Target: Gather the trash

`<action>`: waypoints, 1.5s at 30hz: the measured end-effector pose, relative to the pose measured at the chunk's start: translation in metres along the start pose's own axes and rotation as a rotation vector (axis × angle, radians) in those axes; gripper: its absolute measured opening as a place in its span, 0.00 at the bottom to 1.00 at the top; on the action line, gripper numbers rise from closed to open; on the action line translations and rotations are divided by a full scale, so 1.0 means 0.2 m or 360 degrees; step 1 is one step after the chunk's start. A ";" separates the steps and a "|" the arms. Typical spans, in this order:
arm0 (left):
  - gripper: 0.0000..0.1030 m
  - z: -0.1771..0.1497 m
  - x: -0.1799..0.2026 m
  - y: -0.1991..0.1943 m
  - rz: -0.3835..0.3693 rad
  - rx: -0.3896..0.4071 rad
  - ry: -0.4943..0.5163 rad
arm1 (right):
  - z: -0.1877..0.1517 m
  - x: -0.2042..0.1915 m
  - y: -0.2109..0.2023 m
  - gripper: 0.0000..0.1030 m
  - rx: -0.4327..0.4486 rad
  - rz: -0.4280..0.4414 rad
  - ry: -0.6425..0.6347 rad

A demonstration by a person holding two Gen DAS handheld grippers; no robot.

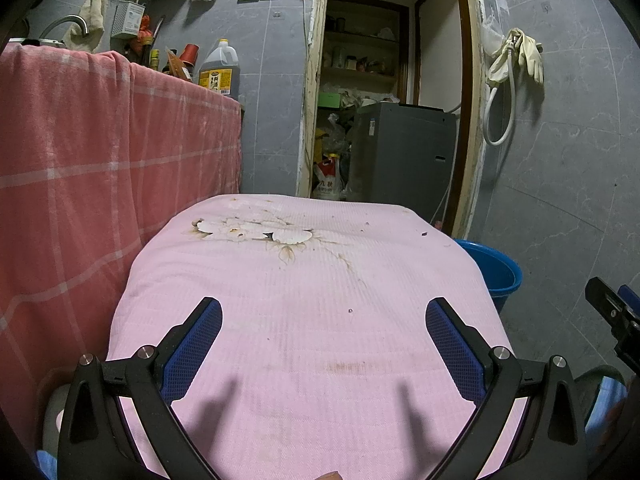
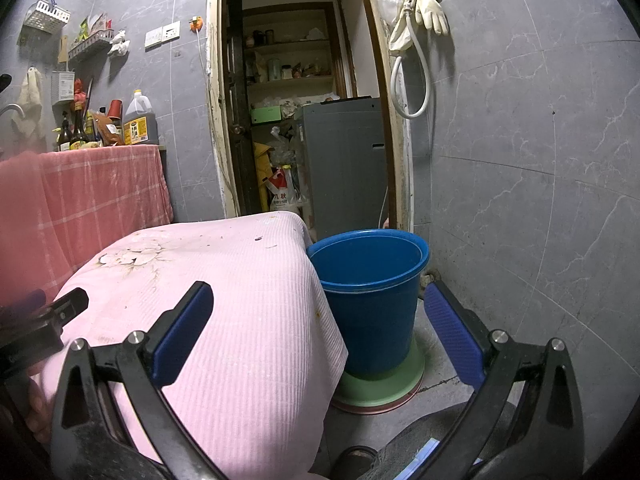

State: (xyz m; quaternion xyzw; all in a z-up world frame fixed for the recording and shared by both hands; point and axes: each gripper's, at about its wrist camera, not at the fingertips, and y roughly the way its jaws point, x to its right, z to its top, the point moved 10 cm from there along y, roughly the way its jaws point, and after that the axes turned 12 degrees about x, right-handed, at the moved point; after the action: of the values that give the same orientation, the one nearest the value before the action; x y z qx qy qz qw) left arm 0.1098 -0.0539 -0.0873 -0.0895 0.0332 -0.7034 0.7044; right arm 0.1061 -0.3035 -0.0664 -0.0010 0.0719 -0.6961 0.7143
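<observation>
A low table under a pink cloth (image 1: 304, 320) fills the left wrist view; small dark crumbs (image 1: 424, 233) lie near its far right edge. My left gripper (image 1: 324, 320) is open and empty above the cloth. A blue bucket (image 2: 368, 280) stands on the floor right of the table, on a green base. My right gripper (image 2: 316, 312) is open and empty, over the table's right edge and the bucket. The crumbs (image 2: 259, 238) show on the cloth's far side. The bucket's rim (image 1: 492, 264) shows past the table's right edge.
A counter draped in red checked cloth (image 1: 100, 160) stands at the left with bottles (image 1: 218, 68) on it. A doorway behind leads to a grey appliance (image 1: 400, 152) and clutter. Gloves and a hose (image 2: 420, 20) hang on the grey tiled wall at right.
</observation>
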 end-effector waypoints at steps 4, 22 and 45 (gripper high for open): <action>0.97 0.00 0.00 0.00 -0.0001 -0.0001 0.0001 | 0.00 0.00 0.00 1.00 0.0000 0.0000 0.0001; 0.97 -0.02 -0.03 0.00 0.0004 -0.0020 0.0001 | 0.00 0.00 0.00 1.00 0.0001 0.0000 0.0001; 0.97 -0.06 -0.11 0.00 0.0010 -0.0053 0.0008 | 0.00 -0.01 0.00 1.00 -0.0001 -0.0002 0.0000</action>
State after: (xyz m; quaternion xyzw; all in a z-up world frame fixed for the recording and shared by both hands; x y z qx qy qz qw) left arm 0.1080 -0.0334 -0.1008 -0.0993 0.0468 -0.7007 0.7049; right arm 0.1058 -0.3023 -0.0665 -0.0012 0.0722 -0.6965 0.7139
